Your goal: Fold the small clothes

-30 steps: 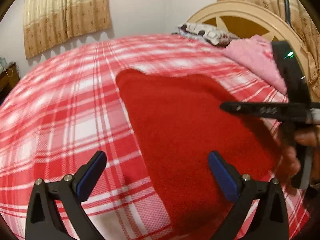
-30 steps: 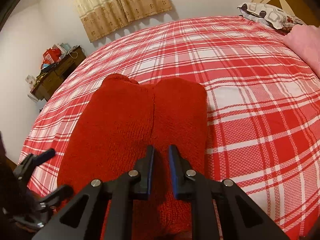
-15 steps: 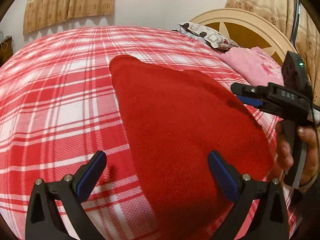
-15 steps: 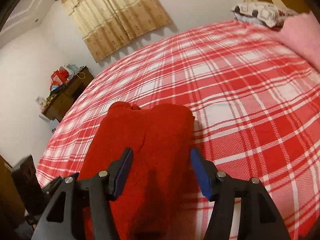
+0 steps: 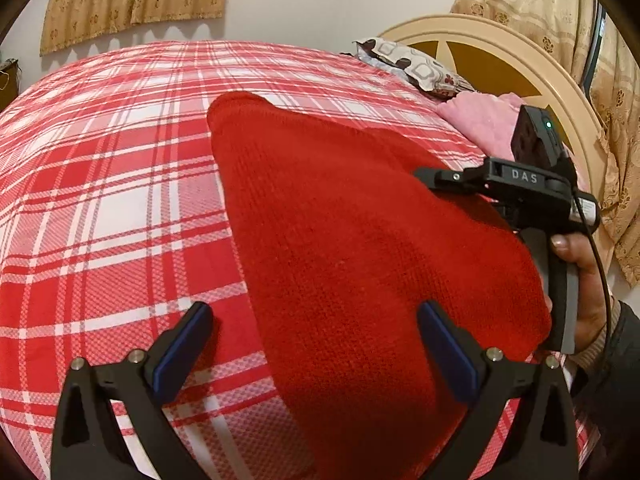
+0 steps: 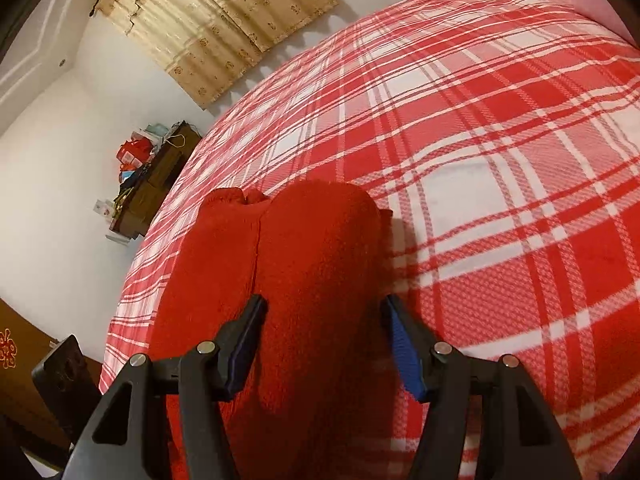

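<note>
A red knitted garment [image 5: 352, 248] lies folded lengthwise on the red-and-white plaid bed; in the right wrist view it [image 6: 304, 280] shows a fold seam down its middle. My left gripper [image 5: 316, 344] is open and empty, hovering over the garment's near left edge. My right gripper [image 6: 322, 340] is open and empty above the garment's near end, fingers apart on either side of the folded strip. The right gripper also shows in the left wrist view [image 5: 432, 178], held in a hand at the garment's right side.
The plaid bedspread [image 5: 100, 184] stretches left and far. A pink cloth [image 5: 484, 120] and a patterned pillow [image 5: 408, 64] lie by the cream headboard [image 5: 500, 52]. A cluttered wooden cabinet [image 6: 156, 176] stands by the wall beyond the bed's far edge.
My right gripper opened from shut, let go of the garment's fold and lifted back. My left gripper stayed open and shifted slightly over the garment.
</note>
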`<state>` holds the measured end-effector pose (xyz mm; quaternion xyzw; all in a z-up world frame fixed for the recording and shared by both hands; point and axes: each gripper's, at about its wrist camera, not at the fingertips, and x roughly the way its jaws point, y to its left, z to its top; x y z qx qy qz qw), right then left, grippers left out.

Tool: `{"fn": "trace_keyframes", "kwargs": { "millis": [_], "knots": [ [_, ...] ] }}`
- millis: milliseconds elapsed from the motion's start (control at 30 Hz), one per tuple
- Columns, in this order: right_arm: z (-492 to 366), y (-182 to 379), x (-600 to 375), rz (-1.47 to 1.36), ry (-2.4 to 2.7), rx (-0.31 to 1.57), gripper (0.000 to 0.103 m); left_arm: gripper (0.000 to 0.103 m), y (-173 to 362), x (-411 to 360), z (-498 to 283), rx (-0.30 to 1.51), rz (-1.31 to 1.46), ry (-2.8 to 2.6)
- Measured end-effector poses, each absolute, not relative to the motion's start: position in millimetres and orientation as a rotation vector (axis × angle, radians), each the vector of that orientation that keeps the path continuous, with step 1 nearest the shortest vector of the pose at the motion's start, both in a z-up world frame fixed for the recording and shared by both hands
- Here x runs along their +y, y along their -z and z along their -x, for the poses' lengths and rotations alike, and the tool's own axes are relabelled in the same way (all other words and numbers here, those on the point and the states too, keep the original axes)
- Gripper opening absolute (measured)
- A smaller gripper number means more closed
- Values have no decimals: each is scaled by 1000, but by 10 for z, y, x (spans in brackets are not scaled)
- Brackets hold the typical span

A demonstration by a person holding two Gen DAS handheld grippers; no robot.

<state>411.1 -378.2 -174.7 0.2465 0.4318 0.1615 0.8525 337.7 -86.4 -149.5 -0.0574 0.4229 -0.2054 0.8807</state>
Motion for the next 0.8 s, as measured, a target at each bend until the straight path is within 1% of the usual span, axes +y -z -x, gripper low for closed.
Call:
{"fn": "trace_keyframes", "kwargs": {
  "millis": [100,267,400,433,467,633,767,800],
  "knots": [
    [-4157,1764,-3765,-511,-353,901,61,103,1500,-872,-3388,884,122,435],
    [-4212,1785,-3699,-501,-381,896,53,103,1518,-864,-3408,893,135,449],
    [-4245,1811,-3675,-518,-408,904,37,103,1528,-872,-3421,900,139,465],
    [-4243,1809,-3671,-513,-407,904,36,103,1527,-878,-3419,900,136,470],
    [-4247,1804,-3651,-505,-404,904,35,102,1520,-888,-3412,897,132,475],
    [-4254,1803,-3605,-491,-386,899,33,90,1487,-926,-3391,878,112,503],
    [-4242,1810,-3596,-512,-369,899,33,85,1467,-954,-3382,868,98,506],
    [-4241,1808,-3598,-511,-365,899,33,81,1458,-962,-3377,864,96,507]
  ]
}}
